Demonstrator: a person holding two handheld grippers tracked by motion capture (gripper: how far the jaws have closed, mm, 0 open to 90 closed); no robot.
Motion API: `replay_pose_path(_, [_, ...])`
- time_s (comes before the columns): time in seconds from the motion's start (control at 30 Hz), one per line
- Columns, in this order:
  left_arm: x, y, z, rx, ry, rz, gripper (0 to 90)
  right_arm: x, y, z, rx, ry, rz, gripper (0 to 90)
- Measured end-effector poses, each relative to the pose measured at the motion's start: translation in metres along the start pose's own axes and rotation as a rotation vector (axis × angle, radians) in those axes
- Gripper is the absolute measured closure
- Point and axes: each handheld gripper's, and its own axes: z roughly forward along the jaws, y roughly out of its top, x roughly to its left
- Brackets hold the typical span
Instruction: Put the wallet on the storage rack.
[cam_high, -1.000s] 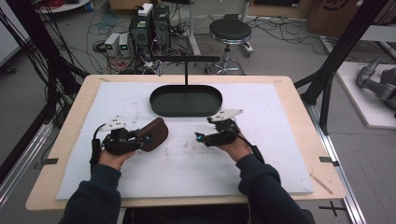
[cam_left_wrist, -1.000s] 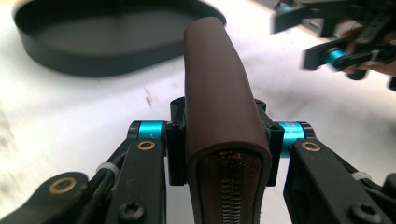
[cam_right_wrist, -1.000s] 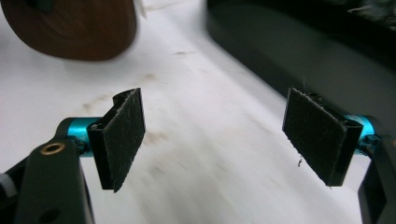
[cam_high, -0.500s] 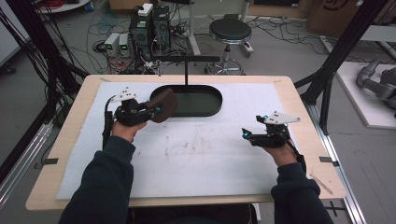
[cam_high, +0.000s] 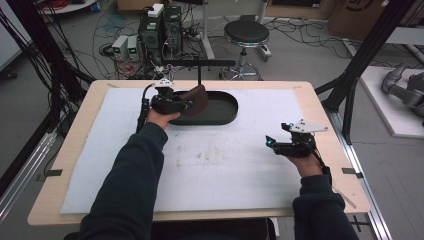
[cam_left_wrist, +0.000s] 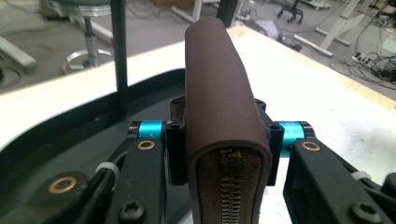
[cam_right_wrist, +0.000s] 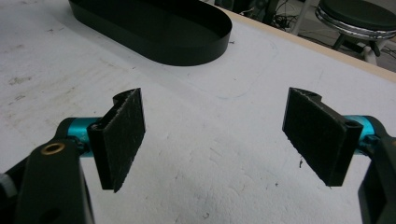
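Since the earlier frame, the left gripper (cam_high: 192, 103) has carried the brown zippered pouch (cam_high: 196, 100), clamped between its jaws, to the black oval tray's (cam_high: 227, 117) left end. Meanwhile the right gripper (cam_high: 270, 142) has swung out toward the table's right edge, jaws wide apart above the white mat (cam_high: 225, 160).

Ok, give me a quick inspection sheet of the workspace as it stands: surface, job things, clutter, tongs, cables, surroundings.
Surface: white mat on a wooden table, faint smudges mid-mat.
Job's things: brown zipped pouch held over the left end of the black oval tray.
Clutter: nothing seen.
Tongs: left tongs shut on the pouch; right tongs open, empty, above bare mat.
Cables: one trails from the left tongs; tangle on the floor behind.
Surroundings: black stool, electronics boxes, black frame posts.
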Motion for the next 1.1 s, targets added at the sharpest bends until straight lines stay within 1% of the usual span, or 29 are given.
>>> replay_pose_path(0.1, [0.005, -0.002, 0.017, 0.021, 0.008, -0.006, 63.9, 0.000, 0.000, 0.001, 0.005, 0.003, -0.001, 21.5])
replay_pose_path(0.17, [0.008, -0.001, 0.026, 0.032, 0.005, -0.024, 63.9, 0.000, 0.000, 0.002, 0.008, 0.004, 0.000, 21.5])
replay_pose_path(0.2, [0.009, -0.001, 0.031, 0.032, -0.003, -0.036, 63.9, 0.000, -0.001, 0.002, 0.009, 0.002, 0.004, 21.5])
replay_pose_path(0.27, [0.011, 0.001, 0.040, 0.040, -0.025, -0.045, 63.9, 0.000, -0.001, 0.003, 0.011, 0.002, -0.001, 21.5])
replay_pose_path(0.3, [0.012, 0.001, 0.044, 0.053, -0.041, -0.043, 63.7, 0.000, -0.001, 0.003, 0.012, 0.004, 0.000, 21.5])
replay_pose_path(0.33, [0.013, 0.002, 0.049, 0.068, -0.058, -0.049, 63.5, 0.000, -0.001, 0.003, 0.013, 0.005, 0.000, 21.5])
replay_pose_path(0.37, [0.013, 0.003, 0.053, 0.086, -0.061, -0.042, 63.2, 0.000, -0.002, 0.003, 0.016, 0.004, 0.000, 21.5])
replay_pose_path(0.4, [0.013, 0.003, 0.057, 0.092, -0.058, -0.040, 63.2, 0.000, -0.002, 0.003, 0.016, 0.004, 0.000, 21.5])
replay_pose_path(0.43, [0.013, 0.002, 0.060, 0.095, -0.065, -0.046, 63.2, 0.000, -0.002, 0.003, 0.015, 0.003, -0.001, 21.5])
replay_pose_path(0.5, [0.014, 0.001, 0.065, 0.102, -0.057, -0.046, 63.0, -0.001, -0.003, 0.003, 0.015, -0.001, 0.002, 21.5])
replay_pose_path(0.53, [0.014, 0.000, 0.066, 0.112, -0.048, -0.039, 62.7, -0.001, -0.004, 0.002, 0.014, 0.000, 0.002, 21.6])
replay_pose_path(0.57, [0.014, -0.001, 0.066, 0.118, -0.022, -0.037, 61.4, -0.001, -0.004, 0.002, 0.015, 0.000, 0.009, 21.5])
replay_pose_path(0.6, [0.014, -0.001, 0.066, 0.114, 0.012, -0.031, 57.6, -0.002, -0.005, 0.002, 0.013, -0.003, 0.006, 21.6])
replay_pose_path(0.63, [0.015, 0.000, 0.064, 0.113, 0.060, -0.026, 50.3, -0.002, -0.005, 0.001, 0.012, -0.003, 0.009, 21.5])
replay_pose_path(0.67, [0.016, 0.001, 0.060, 0.108, 0.098, -0.026, 44.5, -0.002, -0.005, 0.001, 0.012, -0.006, 0.013, 21.6])
replay_pose_path(0.7, [0.018, 0.002, 0.056, 0.099, 0.123, -0.032, 42.5, -0.003, -0.005, 0.000, 0.011, -0.009, 0.011, 21.6])
replay_pose_path(0.73, [0.020, 0.004, 0.051, 0.089, 0.143, -0.031, 42.4, -0.003, -0.006, 0.000, 0.012, -0.012, 0.013, 21.6])
replay_pose_path(0.8, [0.023, 0.006, 0.040, 0.064, 0.156, -0.040, 42.4, -0.003, -0.006, 0.000, 0.014, -0.018, 0.013, 21.6])
replay_pose_path(0.87, [0.024, 0.006, 0.028, 0.044, 0.156, -0.044, 42.3, -0.002, -0.006, -0.001, 0.013, -0.021, 0.012, 21.6])
replay_pose_path(0.9, [0.024, 0.006, 0.019, 0.029, 0.159, -0.042, 42.3, -0.002, -0.006, -0.001, 0.013, -0.021, 0.012, 21.6])
replay_pose_path(1.0, [0.019, 0.004, -0.007, -0.032, 0.147, -0.043, 40.3, -0.003, -0.007, -0.002, 0.017, -0.030, 0.004, 21.6])
replay_pose_path(1.1, [0.013, 0.002, -0.030, -0.080, 0.161, -0.022, 36.4, -0.004, -0.009, -0.003, 0.020, -0.037, -0.001, 21.6])
